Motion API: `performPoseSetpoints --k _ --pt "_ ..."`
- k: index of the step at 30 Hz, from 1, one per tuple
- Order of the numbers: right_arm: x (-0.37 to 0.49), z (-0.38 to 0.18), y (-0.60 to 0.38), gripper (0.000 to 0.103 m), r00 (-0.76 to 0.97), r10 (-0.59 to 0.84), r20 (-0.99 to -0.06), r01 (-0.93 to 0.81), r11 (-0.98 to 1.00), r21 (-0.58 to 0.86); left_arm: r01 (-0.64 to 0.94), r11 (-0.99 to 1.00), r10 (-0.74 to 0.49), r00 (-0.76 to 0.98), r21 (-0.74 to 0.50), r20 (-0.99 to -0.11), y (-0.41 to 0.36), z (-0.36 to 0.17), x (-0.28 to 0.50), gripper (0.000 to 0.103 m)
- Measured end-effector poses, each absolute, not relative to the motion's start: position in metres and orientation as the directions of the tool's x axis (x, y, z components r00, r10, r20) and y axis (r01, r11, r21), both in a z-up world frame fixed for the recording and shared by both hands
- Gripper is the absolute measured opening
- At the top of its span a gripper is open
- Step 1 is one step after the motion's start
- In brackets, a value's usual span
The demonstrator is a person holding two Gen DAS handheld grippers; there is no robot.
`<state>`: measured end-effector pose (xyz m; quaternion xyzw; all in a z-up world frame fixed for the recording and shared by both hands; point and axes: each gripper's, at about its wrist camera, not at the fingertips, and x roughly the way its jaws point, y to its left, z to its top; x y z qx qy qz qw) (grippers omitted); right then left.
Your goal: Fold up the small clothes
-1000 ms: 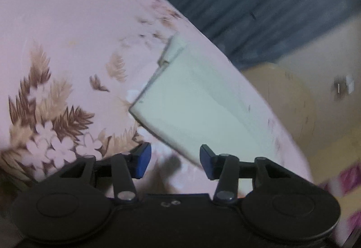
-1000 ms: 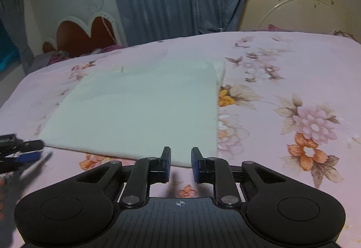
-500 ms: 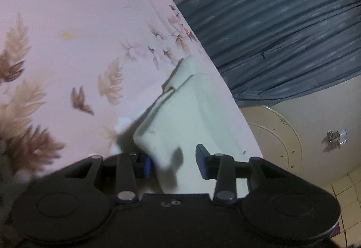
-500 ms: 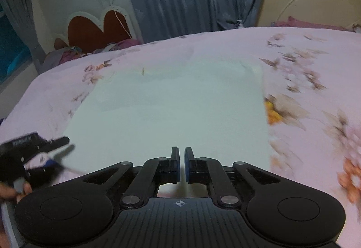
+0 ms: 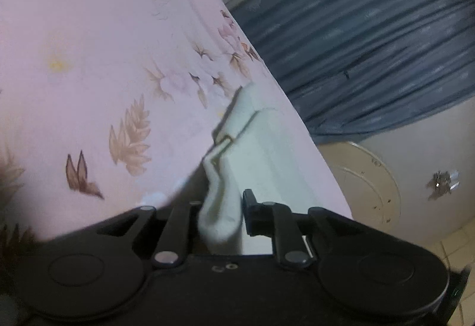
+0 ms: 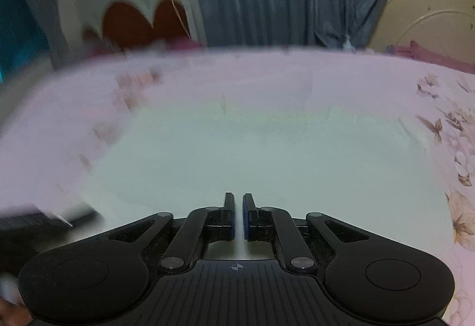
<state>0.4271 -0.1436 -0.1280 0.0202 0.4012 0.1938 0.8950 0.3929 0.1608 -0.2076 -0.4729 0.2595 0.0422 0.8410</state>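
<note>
On the bed: we see a pale cloth [image 6: 252,153] lying flat on the pink flowery bed sheet [image 5: 89,58].
Where the cloth is: it lies in the middle of the sheet, with one corner bunched up at our left tongs [image 5: 221,213].
Step in hand: we think we are grabbing the cloth to make a fold.
How to do it well: we should pinch the corner firmly, lift it only a little, and carry it straight across so the edges line up. We should keep the rest of the cloth flat.
Left tongs: they are closing now, and the cloth corner sits squeezed between them.
Right tongs [image 6: 239,216]: they are clenched almost tight just over the near part of the cloth. We see nothing caught between them.
Watch out: the corner could slip free.
</note>
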Motion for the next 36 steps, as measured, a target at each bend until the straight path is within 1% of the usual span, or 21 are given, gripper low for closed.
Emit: performPoseSetpoints --k 2,3,4,5,9,11,13,15,18,21,25,27,28,29,30,31,32,33,34,35,36 --pt "0.426 -0.129 -0.144 0.002 0.608 0.364 -0.706 -0.328 0.924 0.195 -0.311 0.550 -0.178 0.863 -0.775 -0.473 0.162 -0.207 0.398 0.019" --pt "0.426 -0.129 -0.145 0.002 0.607 0.364 -0.706 -0.327 0.925 0.196 -0.310 0.555 -0.176 0.863 -0.772 -0.473 0.162 -0.207 0.402 0.019" --pt "0.426 -0.130 -0.146 0.002 0.606 0.367 -0.705 -0.324 0.924 0.203 -0.313 0.557 -0.173 0.862 -0.769 -0.477 0.161 -0.207 0.405 0.017" --pt "0.426 -0.131 -0.148 0.002 0.605 0.370 -0.705 -0.321 0.924 0.210 -0.316 0.562 -0.175 0.857 -0.764 -0.484 0.161 -0.207 0.408 0.009" --pt "0.429 -0.130 -0.148 0.002 0.598 0.378 -0.707 -0.315 0.922 0.226 -0.307 0.627 -0.163 0.847 -0.716 -0.506 0.157 -0.197 0.412 0.007" --pt "0.432 -0.129 -0.151 0.002 0.592 0.391 -0.705 -0.315 0.917 0.245 -0.278 0.662 -0.160 0.855 -0.696 -0.494 0.152 -0.186 0.410 0.007" --pt "0.434 -0.129 -0.155 0.002 0.586 0.409 -0.700 -0.317 0.910 0.266 -0.229 0.724 -0.157 0.864 -0.650 -0.479 0.139 -0.166 0.412 0.007" --pt "0.435 -0.127 -0.160 0.002 0.576 0.430 -0.695 -0.315 0.901 0.297 -0.160 0.775 -0.180 0.871 -0.611 -0.458 0.122 -0.145 0.416 0.007" --pt "0.435 -0.120 -0.187 0.002 0.596 0.476 -0.647 -0.253 0.876 0.412 -0.058 0.839 -0.231 0.863 -0.542 -0.450 0.088 -0.116 0.426 0.007" --pt "0.432 -0.109 -0.228 0.002 0.642 0.476 -0.601 -0.190 0.858 0.477 0.043 0.879 -0.282 0.850 -0.475 -0.444 0.048 -0.092 0.434 0.007" --pt "0.428 -0.094 -0.298 0.002 0.701 0.453 -0.550 -0.112 0.832 0.543 0.151 0.891 -0.360 0.810 -0.429 -0.463 -0.015 -0.076 0.442 0.007" --pt "0.426 -0.087 -0.331 0.002 0.721 0.445 -0.532 -0.083 0.817 0.571 0.192 0.890 -0.398 0.769 -0.414 -0.500 -0.050 -0.079 0.447 0.007" --pt "0.427 -0.084 -0.347 0.002 0.721 0.451 -0.526 -0.072 0.804 0.590 0.207 0.886 -0.420 0.737 -0.415 -0.529 -0.066 -0.085 0.452 0.008" --pt "0.428 -0.083 -0.361 0.003 0.716 0.469 -0.517 -0.071 0.786 0.615 0.228 0.875 -0.456 0.683 -0.427 -0.571 -0.084 -0.096 0.456 0.021" --pt "0.429 -0.084 -0.373 0.003 0.707 0.488 -0.512 -0.079 0.774 0.629 0.245 0.865 -0.489 0.612 -0.439 -0.622 -0.102 -0.108 0.460 0.030" --pt "0.430 -0.085 -0.382 0.007 0.696 0.493 -0.522 -0.081 0.776 0.625 0.243 0.859 -0.503 0.563 -0.450 -0.656 -0.114 -0.117 0.462 0.040" --pt "0.431 -0.085 -0.389 0.036 0.694 0.475 -0.540 -0.064 0.789 0.611 0.239 0.853 -0.514 0.540 -0.464 -0.666 -0.120 -0.121 0.460 0.041" --pt "0.428 -0.084 -0.394 0.076 0.704 0.461 -0.541 -0.056 0.795 0.604 0.260 0.829 -0.549 0.550 -0.496 -0.630 -0.118 -0.118 0.453 0.040" --pt "0.424 -0.084 -0.403 0.079 0.712 0.472 -0.519 -0.077 0.788 0.611 0.275 0.818 -0.560 0.576 -0.504 -0.595 -0.112 -0.112 0.445 0.040" --pt "0.421 -0.083 -0.410 0.079 0.705 0.497 -0.505 -0.097 0.774 0.626 0.267 0.833 -0.535 0.608 -0.484 -0.586 -0.104 -0.105 0.441 0.039" --pt "0.419 -0.084 -0.414 0.076 0.697 0.519 -0.495 -0.108 0.758 0.643 0.242 0.860 -0.488 0.646 -0.450 -0.587 -0.092 -0.100 0.440 0.038"
